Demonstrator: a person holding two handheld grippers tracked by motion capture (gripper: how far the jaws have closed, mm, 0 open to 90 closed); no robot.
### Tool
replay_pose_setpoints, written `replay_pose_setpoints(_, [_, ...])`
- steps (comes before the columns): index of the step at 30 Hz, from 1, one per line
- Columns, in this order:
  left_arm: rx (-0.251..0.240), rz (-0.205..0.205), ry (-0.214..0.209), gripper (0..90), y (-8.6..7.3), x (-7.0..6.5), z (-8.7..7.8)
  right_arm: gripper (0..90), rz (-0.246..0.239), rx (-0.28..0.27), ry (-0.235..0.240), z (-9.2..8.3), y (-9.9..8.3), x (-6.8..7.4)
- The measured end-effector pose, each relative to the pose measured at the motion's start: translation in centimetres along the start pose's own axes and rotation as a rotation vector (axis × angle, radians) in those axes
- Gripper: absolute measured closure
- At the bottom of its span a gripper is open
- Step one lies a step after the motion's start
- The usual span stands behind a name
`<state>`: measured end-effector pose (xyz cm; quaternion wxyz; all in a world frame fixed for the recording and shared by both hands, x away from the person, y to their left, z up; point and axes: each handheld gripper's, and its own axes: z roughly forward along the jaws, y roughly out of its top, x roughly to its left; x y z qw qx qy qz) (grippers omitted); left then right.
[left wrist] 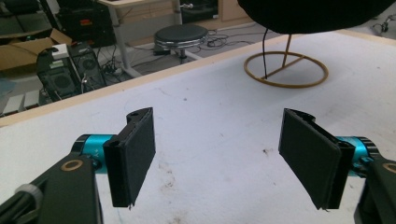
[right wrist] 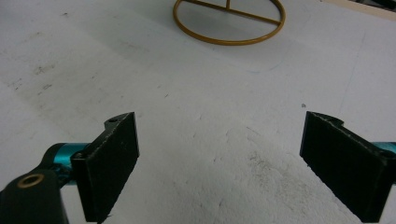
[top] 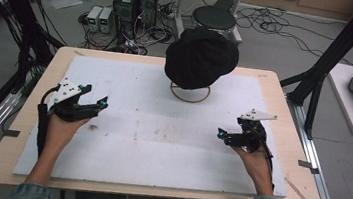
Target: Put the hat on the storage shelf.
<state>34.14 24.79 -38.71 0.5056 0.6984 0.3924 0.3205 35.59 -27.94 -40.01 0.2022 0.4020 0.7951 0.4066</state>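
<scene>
- White sheeting covered the surface (top: 159,148), and nearest the person the left tongs (top: 94,104) sat at about eight o'clock, jaws spread wide with nothing between them.
- At about four o'clock the right tongs (top: 224,135) were likewise wide apart and empty.
- Farther off, at twelve o'clock, a black hat (top: 201,57) sat on a gold wire stand (top: 189,95), well apart from both tongs.
- Judged risk: the stand looked light and top-heavy, so a one-sided tug on the hat could tip it or drag its ring across the sheet.
- Soft fabric might also slip from a shallow pinch.
</scene>
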Motion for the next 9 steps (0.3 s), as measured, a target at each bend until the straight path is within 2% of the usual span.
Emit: replay_pose_setpoints(9, [-0.002,-0.008,0.008,27.4,-0.32,0.31,-0.35,11.4,-0.004,-0.003,0.001,0.0,0.06,0.06])
